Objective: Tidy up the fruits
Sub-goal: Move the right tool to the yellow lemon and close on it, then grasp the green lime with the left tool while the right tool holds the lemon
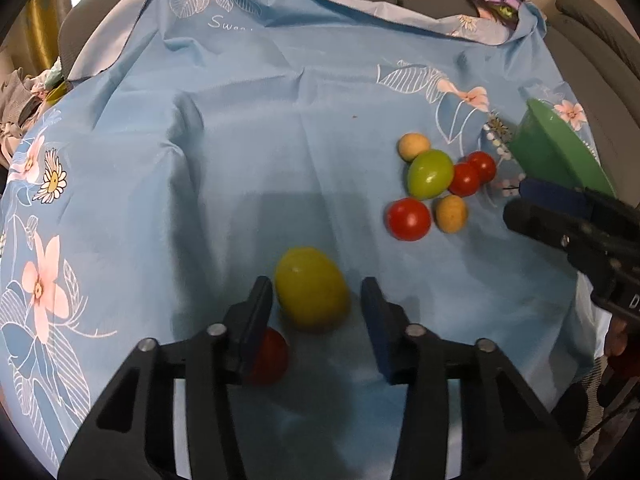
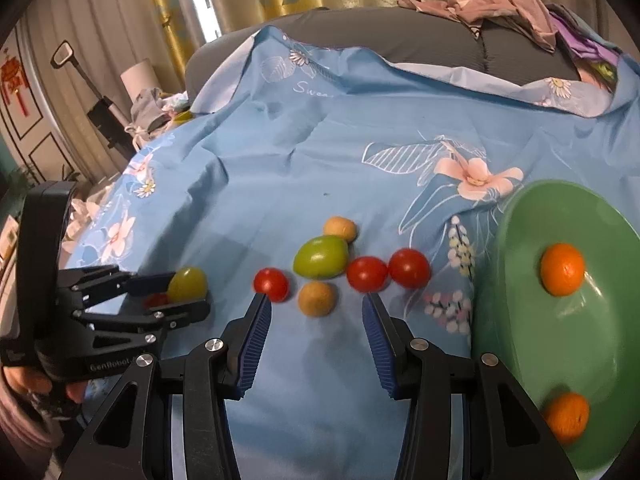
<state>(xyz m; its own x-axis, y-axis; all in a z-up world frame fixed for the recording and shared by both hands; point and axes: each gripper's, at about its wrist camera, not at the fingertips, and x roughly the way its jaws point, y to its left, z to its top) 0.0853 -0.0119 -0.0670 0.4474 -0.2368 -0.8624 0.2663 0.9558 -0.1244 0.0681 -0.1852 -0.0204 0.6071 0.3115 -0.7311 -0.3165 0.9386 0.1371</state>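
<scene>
A yellow-green fruit [image 1: 312, 292] lies on the blue floral cloth [image 1: 240, 140] between the fingertips of my left gripper [image 1: 317, 294]. The left pad is at its side and a thin gap shows by the right pad. A red tomato [image 1: 272, 356] sits half hidden under the left finger. To the right is a cluster: a green fruit [image 2: 320, 263], three red tomatoes [image 2: 272, 283] and two tan round fruits [image 2: 317, 298]. My right gripper [image 2: 316, 300] stands open just above the nearer tan fruit. The green bowl [image 2: 560, 340] holds two oranges [image 2: 562, 269].
The cloth covers a grey sofa [image 2: 400, 36] and rises in folds at the back. Crumpled pink and purple clothes [image 2: 504, 4] lie on the sofa back. The bowl [image 1: 552, 152] sits at the cloth's right edge, beside the right gripper [image 1: 532, 204].
</scene>
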